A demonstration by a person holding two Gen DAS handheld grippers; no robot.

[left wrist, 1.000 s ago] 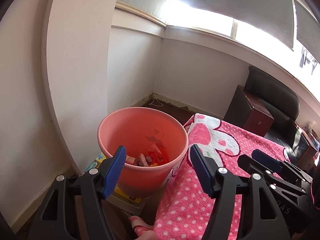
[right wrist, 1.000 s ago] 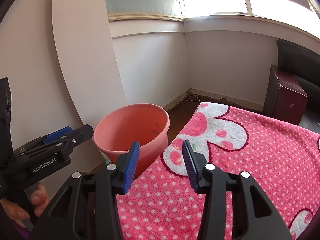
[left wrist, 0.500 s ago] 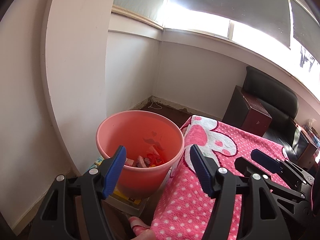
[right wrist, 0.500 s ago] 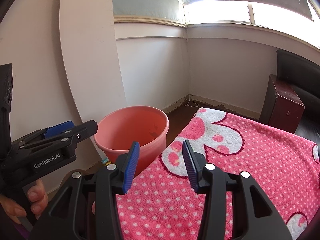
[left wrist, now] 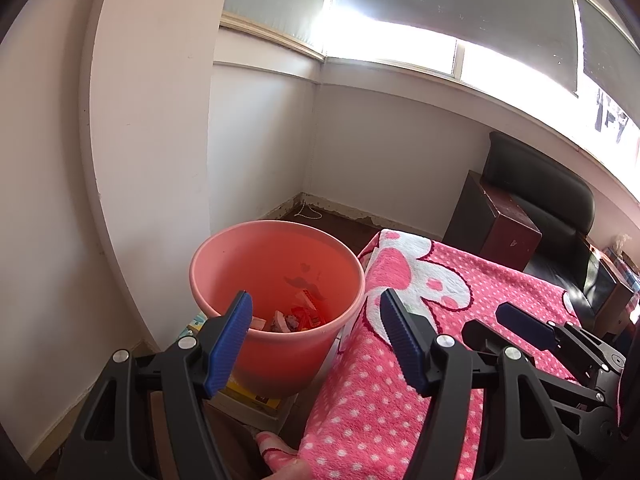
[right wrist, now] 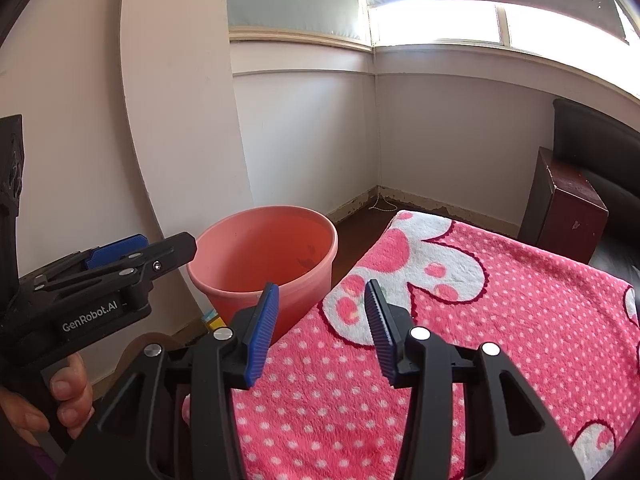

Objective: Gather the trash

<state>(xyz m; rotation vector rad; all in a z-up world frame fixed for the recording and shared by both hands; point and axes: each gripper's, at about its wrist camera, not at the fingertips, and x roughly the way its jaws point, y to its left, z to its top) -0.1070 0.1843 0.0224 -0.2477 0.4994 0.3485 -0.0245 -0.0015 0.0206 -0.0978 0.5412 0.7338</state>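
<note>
A salmon-pink plastic bucket [left wrist: 276, 360] stands on the floor beside the pink-blanketed surface, with red and white trash scraps [left wrist: 298, 316] at its bottom. It also shows in the right wrist view [right wrist: 240, 256]. My left gripper [left wrist: 316, 300] is open and empty, held above and in front of the bucket's near rim. My right gripper [right wrist: 320, 292] is open and empty over the blanket's left edge, to the right of the bucket. The left gripper also shows from the side in the right wrist view [right wrist: 160, 250]. The right gripper shows at the lower right of the left wrist view [left wrist: 520, 326].
A pink polka-dot blanket [right wrist: 500, 320] with a white flower pattern covers the surface on the right. A white wall panel [left wrist: 152, 140] stands just left of the bucket. A dark red box [left wrist: 508, 224] and a black chair [left wrist: 560, 192] stand at the far right. Yellow books [left wrist: 248, 396] lie under the bucket.
Both grippers have drawn back and up a little from the bucket, which now sits lower and smaller in view. Both stay open and empty.
</note>
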